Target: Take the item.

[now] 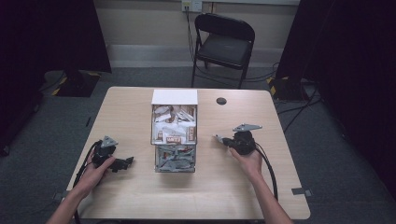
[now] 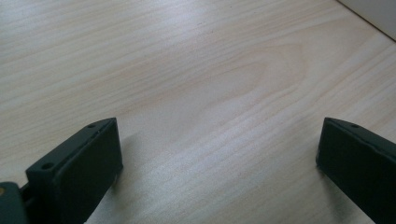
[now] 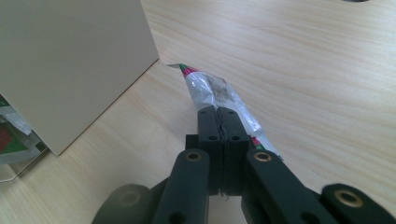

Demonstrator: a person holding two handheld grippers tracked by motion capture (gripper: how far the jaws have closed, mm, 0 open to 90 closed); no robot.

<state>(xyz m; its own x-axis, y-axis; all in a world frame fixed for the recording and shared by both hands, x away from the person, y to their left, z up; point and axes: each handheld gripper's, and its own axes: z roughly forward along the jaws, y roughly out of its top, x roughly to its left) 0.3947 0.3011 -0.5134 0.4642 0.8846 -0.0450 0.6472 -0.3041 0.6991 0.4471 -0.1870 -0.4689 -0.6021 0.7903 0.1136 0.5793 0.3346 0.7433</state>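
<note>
A silver packet (image 3: 209, 85) with green and red print is pinched at its edge between the jaws of my right gripper (image 3: 218, 113), and its far end points at the corner of the cardboard box (image 3: 74, 60). From the high view, my right gripper (image 1: 220, 139) holds the packet (image 1: 216, 137) just right of the box (image 1: 173, 97), low over the table. The box holds several packets, and a clear tray (image 1: 175, 161) of more packets stands at its near end. My left gripper (image 1: 128, 162) rests on the table left of the tray, jaws wide apart over bare wood (image 2: 219, 135).
A pale wooden table (image 1: 140, 196) carries everything, with a dark round hole (image 1: 221, 101) at its back right. A black folding chair (image 1: 224, 42) stands beyond the far edge. Cables trail from both grippers toward the near edge.
</note>
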